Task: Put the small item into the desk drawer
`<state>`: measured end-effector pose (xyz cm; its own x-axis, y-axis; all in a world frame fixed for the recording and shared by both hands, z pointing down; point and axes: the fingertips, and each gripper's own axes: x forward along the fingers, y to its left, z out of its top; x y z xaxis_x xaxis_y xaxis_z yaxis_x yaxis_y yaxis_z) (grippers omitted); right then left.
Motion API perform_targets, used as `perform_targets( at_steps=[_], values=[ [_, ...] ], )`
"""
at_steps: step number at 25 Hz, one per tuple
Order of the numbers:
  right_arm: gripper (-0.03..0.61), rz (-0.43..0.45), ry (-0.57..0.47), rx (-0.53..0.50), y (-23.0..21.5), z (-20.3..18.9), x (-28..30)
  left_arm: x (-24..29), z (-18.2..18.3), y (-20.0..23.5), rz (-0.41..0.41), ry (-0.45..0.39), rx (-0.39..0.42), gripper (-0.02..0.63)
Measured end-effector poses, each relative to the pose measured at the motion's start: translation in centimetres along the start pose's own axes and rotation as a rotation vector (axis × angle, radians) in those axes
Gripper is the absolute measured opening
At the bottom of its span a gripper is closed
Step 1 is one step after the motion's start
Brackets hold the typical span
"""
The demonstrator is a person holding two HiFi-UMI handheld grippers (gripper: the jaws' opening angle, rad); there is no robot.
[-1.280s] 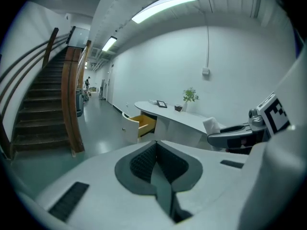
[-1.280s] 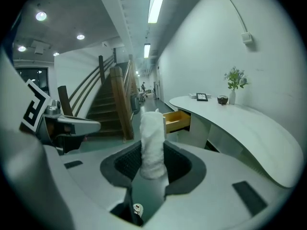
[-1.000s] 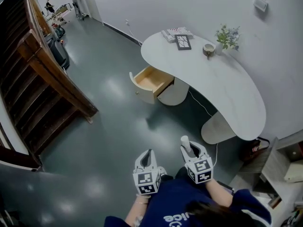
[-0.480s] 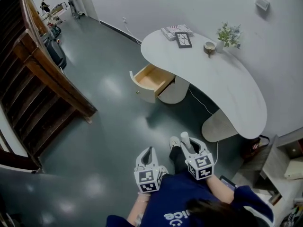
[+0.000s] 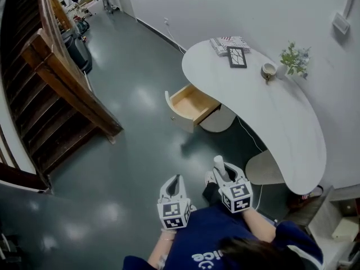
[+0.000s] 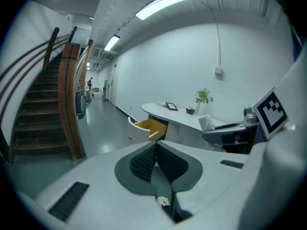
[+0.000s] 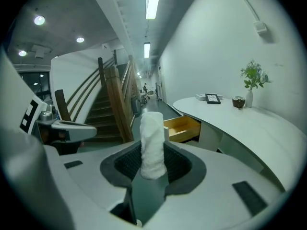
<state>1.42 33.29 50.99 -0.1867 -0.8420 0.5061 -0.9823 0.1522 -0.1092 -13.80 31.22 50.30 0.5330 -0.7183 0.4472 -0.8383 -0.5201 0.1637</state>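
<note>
The right gripper [image 5: 224, 178] stood clamped on the upright white roll [image 5: 219, 166], well short of the open drawer [image 5: 191, 102] straight ahead; the left gripper [image 5: 175, 187] had its jaws together, empty

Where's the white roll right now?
Head view, lower centre-right: the white roll stands upright in the right gripper, well short of the open drawer.

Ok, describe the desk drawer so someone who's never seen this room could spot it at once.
Find the long curved white desk. Under its far end, the one carrying the picture frame, a drawer juts out sideways. It stands open, and its pale wood inside sets it apart from the all-white desk around it.
</note>
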Motion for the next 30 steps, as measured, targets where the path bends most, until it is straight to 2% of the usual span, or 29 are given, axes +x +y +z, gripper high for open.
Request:
perform_targets(
  at_steps=[7,13,21,26,30],
  values=[
    [0.141,0.051,0.006,0.004,-5.2,3.4,5.6,6.5,3.1,-0.3,0.042,0.011,0.001,0.003],
    [0.14,0.101,0.011,-0.042,-8.8,5.8,9.0,11.6,5.5,-1.4,0.069,0.009,-0.004,0.003],
    [0.14,0.164,0.046,-0.073,-12.2,6.4,11.8,16.0,6.7,-3.2,0.098,0.03,-0.021,0.003],
    [0.14,0.175,0.043,-0.116,-13.2,6.9,12.7,17.5,6.8,-4.0,0.097,0.043,-0.025,0.003],
    [0.141,0.18,0.056,-0.112,-14.0,7.1,13.4,18.7,7.5,-3.9,0.099,0.044,-0.028,0.003]
  ],
)
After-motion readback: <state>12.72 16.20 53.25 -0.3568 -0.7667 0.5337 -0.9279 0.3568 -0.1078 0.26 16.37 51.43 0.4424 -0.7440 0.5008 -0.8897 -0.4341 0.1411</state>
